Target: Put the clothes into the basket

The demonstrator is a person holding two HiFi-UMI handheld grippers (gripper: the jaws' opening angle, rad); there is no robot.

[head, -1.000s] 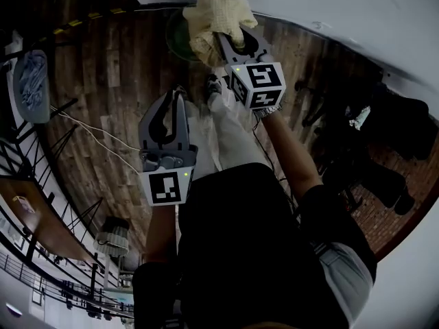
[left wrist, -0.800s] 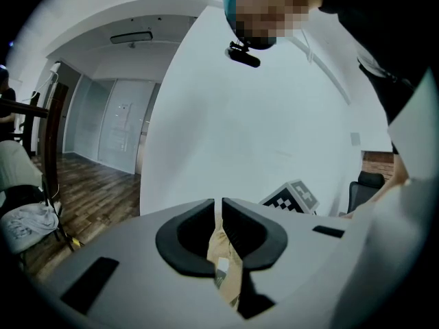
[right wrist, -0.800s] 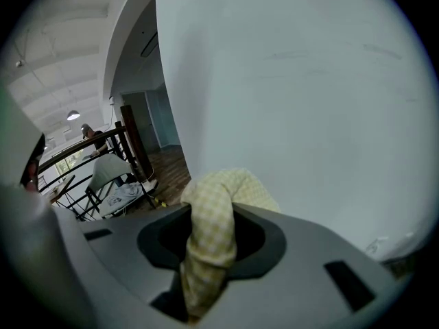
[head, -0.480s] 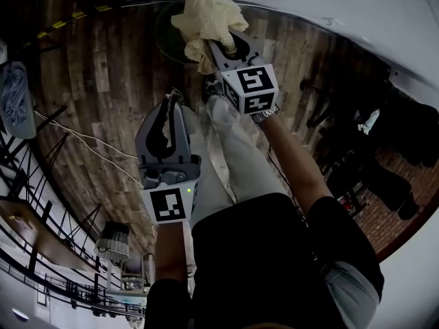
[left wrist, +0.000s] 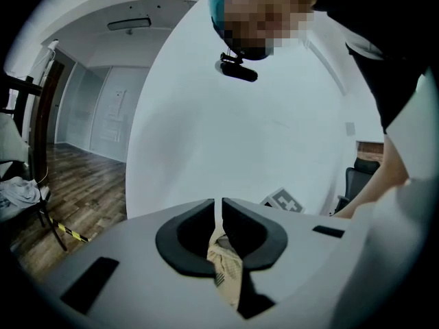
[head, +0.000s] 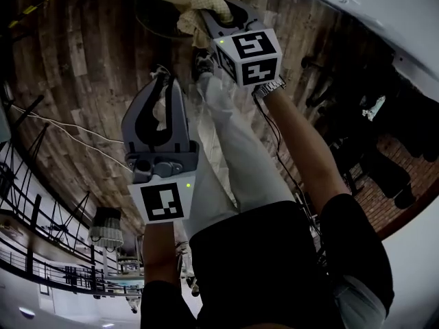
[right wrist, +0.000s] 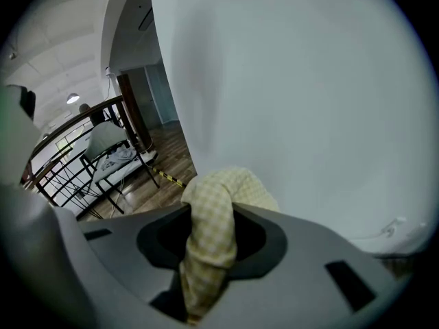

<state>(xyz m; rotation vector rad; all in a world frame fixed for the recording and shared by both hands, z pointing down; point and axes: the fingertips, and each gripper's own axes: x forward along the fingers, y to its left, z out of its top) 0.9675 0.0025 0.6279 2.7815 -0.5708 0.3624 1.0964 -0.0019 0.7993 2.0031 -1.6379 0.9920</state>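
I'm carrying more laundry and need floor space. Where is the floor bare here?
Bare wood floor lies left of the left gripper, above the white cable. It is crowded at the right, by the dark furniture, and at the lower left, by the black railing.

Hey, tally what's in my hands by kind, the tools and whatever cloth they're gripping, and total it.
Tools: 2, left tool and right tool
Yellow checked cloth: 1, in right tool
Cream patterned cloth strip: 1, in left tool, maybe part of the same garment
Total: 4
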